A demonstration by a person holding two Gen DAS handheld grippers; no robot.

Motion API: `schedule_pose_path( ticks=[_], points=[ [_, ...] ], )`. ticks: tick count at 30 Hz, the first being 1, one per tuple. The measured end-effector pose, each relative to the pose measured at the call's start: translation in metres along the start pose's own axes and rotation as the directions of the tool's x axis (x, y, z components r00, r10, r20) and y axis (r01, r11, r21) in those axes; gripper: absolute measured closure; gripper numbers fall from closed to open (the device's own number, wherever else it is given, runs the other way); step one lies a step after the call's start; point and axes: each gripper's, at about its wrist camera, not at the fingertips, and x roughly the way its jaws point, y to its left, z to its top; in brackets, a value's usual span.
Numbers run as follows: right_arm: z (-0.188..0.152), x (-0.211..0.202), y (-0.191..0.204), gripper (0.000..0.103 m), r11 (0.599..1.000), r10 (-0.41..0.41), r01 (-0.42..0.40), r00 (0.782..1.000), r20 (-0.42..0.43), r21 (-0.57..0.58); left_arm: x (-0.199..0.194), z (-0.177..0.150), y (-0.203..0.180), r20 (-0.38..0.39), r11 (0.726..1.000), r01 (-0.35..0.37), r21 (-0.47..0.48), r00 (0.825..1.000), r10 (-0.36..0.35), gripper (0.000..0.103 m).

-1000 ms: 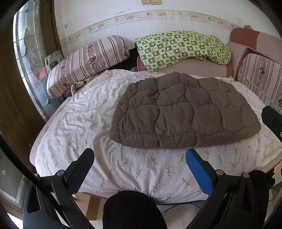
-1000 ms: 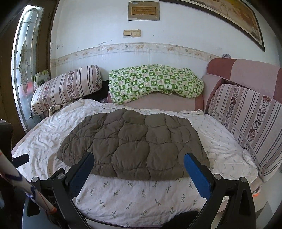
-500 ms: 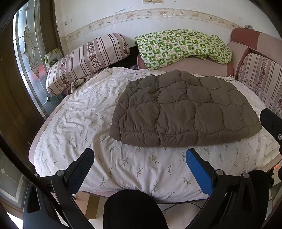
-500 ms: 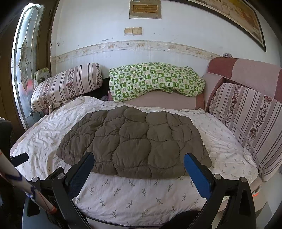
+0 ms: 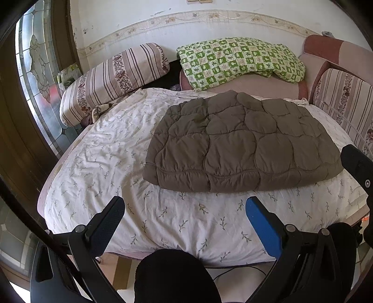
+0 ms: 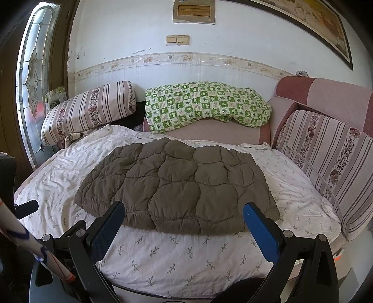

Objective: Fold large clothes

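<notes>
A bed (image 5: pixel 112 149) covered by a white sprigged sheet fills both views, with a striped bolster (image 5: pixel 112 77) and a green checked quilt (image 6: pixel 205 105) at its far side and a striped cushion (image 6: pixel 326 163) to the right. On the sheet a brown quilted jacket (image 5: pixel 242 144) is laid, already doubled into a broad flat slab, its stitched hem towards the near edge of the bed. In the right wrist view the jacket (image 6: pixel 177 186) is seen lying near the middle of the bed, nearer the right side in the left wrist view.

The left claw (image 5: pixel 185 209) is held wide open and empty, short of the hem, above the near strip of sheet. The right claw (image 6: pixel 184 214) is likewise spread and empty, its tips seen over the near hem, though contact cannot be judged.

The step in hand is judged to be the approach for a further fold. The near corners would need to be pinched through thick padding, so deep bites are called for, and both corners lifted together.

A framed plaque (image 6: pixel 193 11) is hung on the wall; its writing cannot be read. No brand is seen on the jacket
</notes>
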Motion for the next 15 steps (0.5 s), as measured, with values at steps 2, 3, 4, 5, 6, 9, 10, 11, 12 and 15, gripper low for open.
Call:
schedule_pose_path(
  ticks=[2, 3, 4, 5, 6, 9, 10, 11, 12, 15],
  points=[
    [-0.0003, 0.0006, 0.0004, 0.0, 1.0, -0.002, 0.002, 1.0, 0.0, 0.002, 0.0001, 0.0002, 0.0001, -0.001, 1.0, 0.001, 0.001, 1.0, -0.001, 0.0],
    [-0.0009, 0.0008, -0.0009, 0.0, 1.0, -0.003, 0.003, 1.0, 0.0, 0.006, 0.0007, -0.0008, -0.0007, -0.002, 1.0, 0.002, 0.003, 1.0, -0.002, 0.0],
    [-0.0012, 0.0001, -0.0009, 0.0, 1.0, -0.004, 0.004, 1.0, 0.0, 0.007, 0.0007, -0.0012, -0.0008, -0.003, 1.0, 0.002, 0.005, 1.0, -0.002, 0.0],
    [-0.0016, 0.0, -0.0019, 0.0, 1.0, -0.005, 0.005, 1.0, 0.0, 0.008, 0.001, -0.003, -0.002, -0.002, 1.0, 0.003, 0.008, 1.0, -0.003, 0.0],
    [-0.0019, 0.0, -0.0024, 0.0, 1.0, -0.005, 0.005, 1.0, 0.0, 0.009, 0.0006, -0.0038, -0.0027, -0.002, 1.0, 0.003, 0.01, 1.0, -0.003, 0.0],
    [-0.0027, -0.0005, -0.0038, 0.0, 1.0, -0.004, 0.004, 1.0, 0.0, 0.009, 0.0005, -0.0045, -0.004, -0.001, 1.0, 0.003, 0.012, 1.0, -0.003, 0.0],
    [-0.0026, 0.0, -0.0038, 0.0, 1.0, -0.005, 0.005, 1.0, 0.0, 0.008, 0.0003, -0.0047, -0.0042, -0.001, 1.0, 0.004, 0.012, 1.0, -0.004, 0.0],
    [-0.0026, 0.0, -0.0041, 0.0, 1.0, -0.005, 0.005, 1.0, -0.002, 0.008, 0.0007, -0.0043, -0.004, -0.003, 1.0, 0.005, 0.012, 1.0, -0.005, 0.0],
    [-0.0022, -0.0004, -0.0035, 0.0, 1.0, -0.005, 0.005, 1.0, -0.001, 0.009, 0.0003, -0.0049, -0.0043, -0.004, 1.0, 0.008, 0.012, 1.0, -0.008, 0.0],
    [-0.0026, -0.0003, -0.004, 0.0, 1.0, -0.006, 0.006, 1.0, -0.001, 0.009, 0.0, -0.0051, -0.0045, -0.004, 1.0, 0.008, 0.014, 1.0, -0.008, 0.0]
  ],
)
